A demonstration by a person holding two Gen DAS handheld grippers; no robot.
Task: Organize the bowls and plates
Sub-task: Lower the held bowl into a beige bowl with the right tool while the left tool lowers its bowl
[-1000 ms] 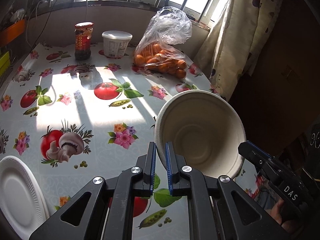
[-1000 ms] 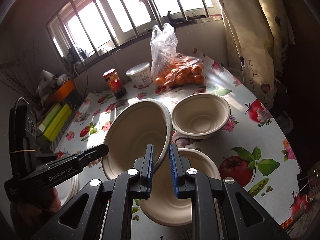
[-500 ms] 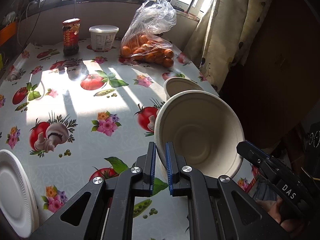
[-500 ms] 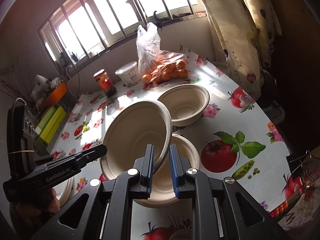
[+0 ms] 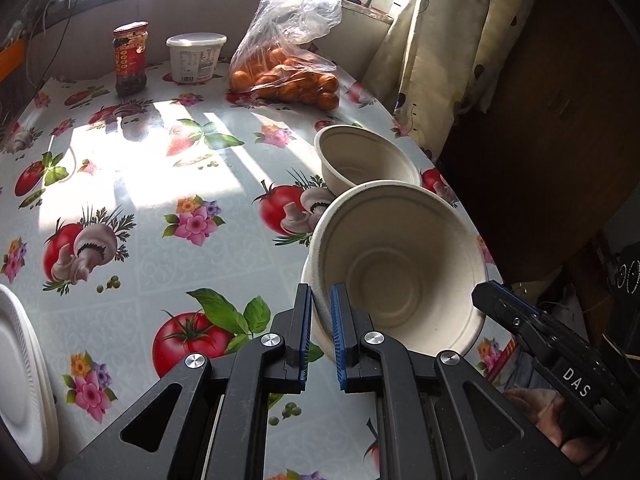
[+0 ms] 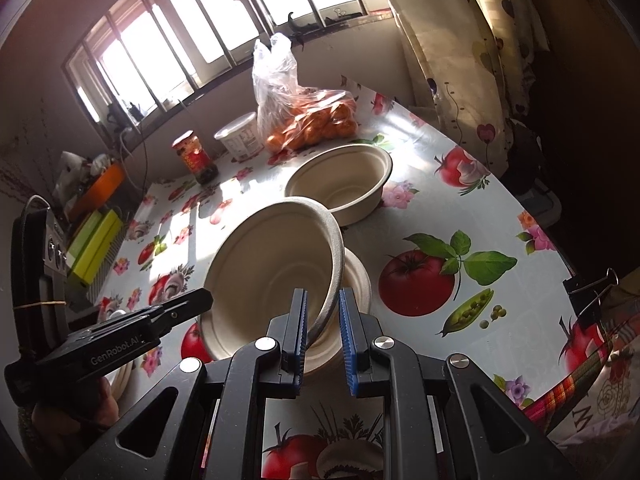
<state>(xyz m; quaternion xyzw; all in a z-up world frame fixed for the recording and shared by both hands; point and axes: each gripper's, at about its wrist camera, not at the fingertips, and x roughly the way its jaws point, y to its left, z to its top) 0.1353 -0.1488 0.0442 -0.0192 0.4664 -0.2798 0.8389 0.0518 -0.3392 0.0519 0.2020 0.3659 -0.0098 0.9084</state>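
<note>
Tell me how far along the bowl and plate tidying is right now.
Partway. White plates already sit stacked at the table's edge. In hand: both the left gripper and the right gripper flank the rim of a tilted bowl, which is going onto another bowl beneath; the right gripper looks to be loosening. Left: a third bowl stands apart near the bag of oranges.

A tilted bowl [image 6: 276,268] is sitting in a lower bowl [image 6: 356,280] near the table [image 5: 160,248] edge. Behind them a third bowl [image 5: 366,160] is standing (just beside), with a bag of oranges [image 5: 288,68], tub [image 5: 195,56] and jar [image 5: 130,58] lining up further back. Plates [image 5: 20,376] are lying far left.
</note>
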